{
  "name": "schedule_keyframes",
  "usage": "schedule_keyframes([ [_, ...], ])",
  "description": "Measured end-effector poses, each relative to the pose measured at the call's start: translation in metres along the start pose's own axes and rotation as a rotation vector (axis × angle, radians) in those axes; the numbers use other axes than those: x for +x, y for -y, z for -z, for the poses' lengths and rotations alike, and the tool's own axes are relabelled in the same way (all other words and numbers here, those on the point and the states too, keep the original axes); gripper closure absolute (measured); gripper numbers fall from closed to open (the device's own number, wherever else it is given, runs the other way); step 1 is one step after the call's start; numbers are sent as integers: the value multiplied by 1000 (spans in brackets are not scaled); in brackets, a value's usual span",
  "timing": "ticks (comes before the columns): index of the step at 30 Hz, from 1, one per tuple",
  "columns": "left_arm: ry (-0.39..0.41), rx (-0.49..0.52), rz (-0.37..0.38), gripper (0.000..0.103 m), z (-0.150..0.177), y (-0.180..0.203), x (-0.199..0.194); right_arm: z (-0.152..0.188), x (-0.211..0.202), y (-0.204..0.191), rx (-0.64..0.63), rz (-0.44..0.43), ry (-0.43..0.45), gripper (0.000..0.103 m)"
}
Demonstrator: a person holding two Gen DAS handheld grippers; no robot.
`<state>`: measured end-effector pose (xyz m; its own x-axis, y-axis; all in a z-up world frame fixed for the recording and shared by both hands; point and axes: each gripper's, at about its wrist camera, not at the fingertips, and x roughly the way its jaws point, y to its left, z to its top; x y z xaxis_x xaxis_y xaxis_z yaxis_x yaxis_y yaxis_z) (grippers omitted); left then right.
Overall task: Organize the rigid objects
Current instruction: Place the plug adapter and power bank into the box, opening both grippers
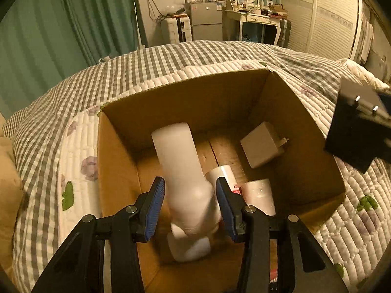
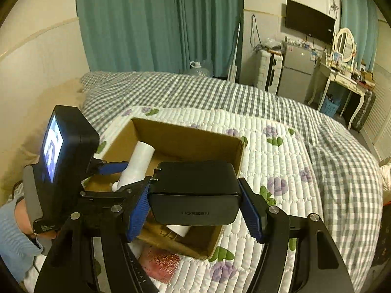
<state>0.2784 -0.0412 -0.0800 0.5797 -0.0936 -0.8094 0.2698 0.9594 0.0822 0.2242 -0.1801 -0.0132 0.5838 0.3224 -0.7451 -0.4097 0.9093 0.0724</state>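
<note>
Cardboard box (image 1: 185, 102) sits open on the quilted bed (image 1: 80, 112); all positions below given relative to the box.

Left tool (image 1: 190, 197) is over the box's near side, blue pads spread wide. White bottle (image 1: 180, 161) lies between the pads, cap end nearest the camera, body angled toward the box's far wall. The bottle is motion-blurred, and contact with either pad cannot be confirmed; a gap shows at the left pad.

Inside the box, right of the bottle: a white tube (image 1: 223, 174) and a white cup (image 1: 259, 195), close together. Toward the far right corner of the box floor, a white charger (image 1: 261, 144), prongs pointing at the right wall.

Right tool (image 2: 195, 205) is above the box's near right edge, clamped on a black charger (image 2: 193, 190) marked UGREEN, prongs pointing left. The charger is held above the box, not resting in it.

A red patterned packet (image 2: 160, 262) lies on the bed just outside the box's near wall.
</note>
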Motion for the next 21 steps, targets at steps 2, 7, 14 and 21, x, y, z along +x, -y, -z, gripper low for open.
schedule_keyframes([
  [2, 12, 5, -10, 25, -1, 1, -1, 2, 9, 2, 9, 4, -17, 36],
  [7, 63, -27, -12, 25, -5, -9, -17, 0, 16, 9, 20, 19, -29, 36],
  [14, 164, -81, -53, 25, -10, -30, -55, -20, 26, -4, -18, 18, -11, 36],
  [21, 181, -121, -117, 22, -8, -54, -59, -27, 96, -18, -46, 58, -149, 36],
])
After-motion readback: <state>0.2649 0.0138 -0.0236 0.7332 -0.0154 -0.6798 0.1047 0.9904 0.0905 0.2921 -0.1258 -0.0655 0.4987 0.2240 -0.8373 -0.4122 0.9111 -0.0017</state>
